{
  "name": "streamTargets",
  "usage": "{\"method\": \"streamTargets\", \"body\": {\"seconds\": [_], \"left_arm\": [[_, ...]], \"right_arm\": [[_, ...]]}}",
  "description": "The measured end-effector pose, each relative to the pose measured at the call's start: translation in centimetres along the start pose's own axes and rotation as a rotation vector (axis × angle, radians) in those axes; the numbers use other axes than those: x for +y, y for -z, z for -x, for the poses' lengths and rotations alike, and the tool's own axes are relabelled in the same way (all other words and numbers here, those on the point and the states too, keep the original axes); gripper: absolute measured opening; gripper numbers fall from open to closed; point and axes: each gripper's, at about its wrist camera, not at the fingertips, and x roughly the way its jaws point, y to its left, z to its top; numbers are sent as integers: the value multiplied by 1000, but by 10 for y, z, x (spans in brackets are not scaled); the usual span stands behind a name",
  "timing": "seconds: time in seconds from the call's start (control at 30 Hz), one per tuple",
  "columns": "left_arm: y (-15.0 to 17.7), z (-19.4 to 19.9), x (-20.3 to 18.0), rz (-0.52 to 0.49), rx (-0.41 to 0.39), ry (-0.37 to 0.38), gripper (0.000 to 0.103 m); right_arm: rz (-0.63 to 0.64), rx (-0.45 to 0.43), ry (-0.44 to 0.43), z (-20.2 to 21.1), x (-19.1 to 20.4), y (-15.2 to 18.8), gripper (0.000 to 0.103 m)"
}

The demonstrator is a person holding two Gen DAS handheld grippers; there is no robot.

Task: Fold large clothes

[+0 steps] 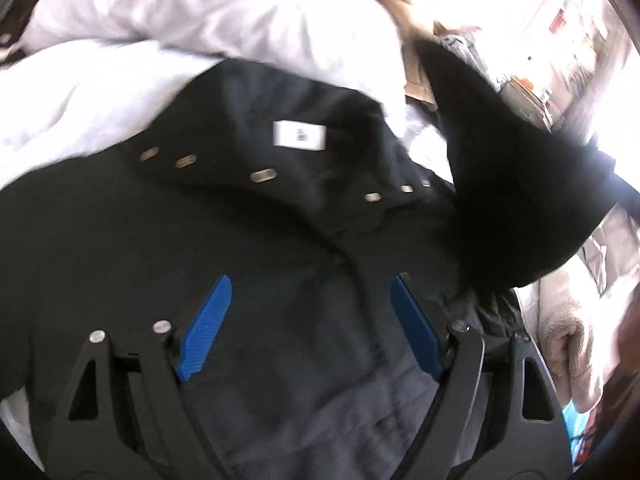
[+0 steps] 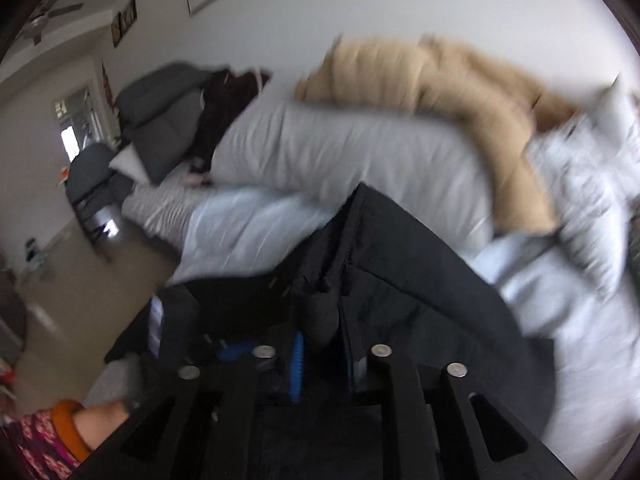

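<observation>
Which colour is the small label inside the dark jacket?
White label, clearest in the left wrist view.

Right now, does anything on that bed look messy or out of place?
Yes. The black jacket lies rumpled, one part flipped up in a dark peak at its right. Behind it a tan blanket sprawls crookedly over the white bedding. Nothing looks torn or spilled, though both views are blurred.

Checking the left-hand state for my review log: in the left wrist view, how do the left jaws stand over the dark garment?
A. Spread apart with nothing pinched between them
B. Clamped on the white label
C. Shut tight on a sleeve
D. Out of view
A: the left gripper has its blue pads set wide, only flat black jacket showing in the gap.
</observation>
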Motion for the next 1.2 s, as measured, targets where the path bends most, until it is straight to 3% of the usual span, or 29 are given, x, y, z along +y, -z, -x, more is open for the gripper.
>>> {"method": "streamTargets", "body": {"seconds": [0.07,0.13,0.17,0.23,0.3,0.53,0.57,0.6,0.63,0.7,0.77,0.83,0.9,1.0,1.03,1.1,1.17,1.2], "left_arm": [[-3,1,12,25,4,-7,82],[-2,6,21,36,1,-7,82],[-3,9,26,40,-2,-3,82],[-5,9,28,50,-2,13,82],[-8,4,27,55,0,38,82],[-32,-61,-3,35,67,56,82],[-34,-71,-4,45,80,45,71],[-34,-81,-7,49,91,24,38],[-33,-91,-11,34,107,-24,15],[-27,-91,-22,8,62,-98,7],[-19,-61,-39,-44,-109,-129,6],[-10,-32,-47,-33,-229,-137,6],[-8,-35,-46,-48,-200,-200,13],[-8,-72,-31,-47,1,-363,22],[-8,-72,-28,-37,2,-376,25],[-7,-60,-27,-22,-60,-375,45],[-7,-45,-36,-44,-144,-347,48],[-8,-41,-45,-76,-181,-317,48]], "right_arm": [[-20,120,-74,-31,5,18,38],[-3,161,-78,-42,9,31,41],[14,161,-70,-41,10,34,43],[25,137,-50,-29,2,37,60],[7,107,-24,-12,-15,34,67],[-128,66,143,27,-106,42,68],[-153,64,167,32,-120,46,68],[-171,63,185,35,-131,49,68],[-199,61,215,39,-146,53,69],[-257,62,271,44,-171,62,69],[-320,69,315,47,-193,70,69],[-368,78,360,48,-213,80,69],[-424,84,391,45,-232,86,69],[-508,117,379,23,-255,85,69],[-529,119,368,18,-261,85,69],[-566,121,326,3,-272,81,67],[-587,129,305,-17,-281,80,54],[-586,136,311,-25,-282,79,35]]}}
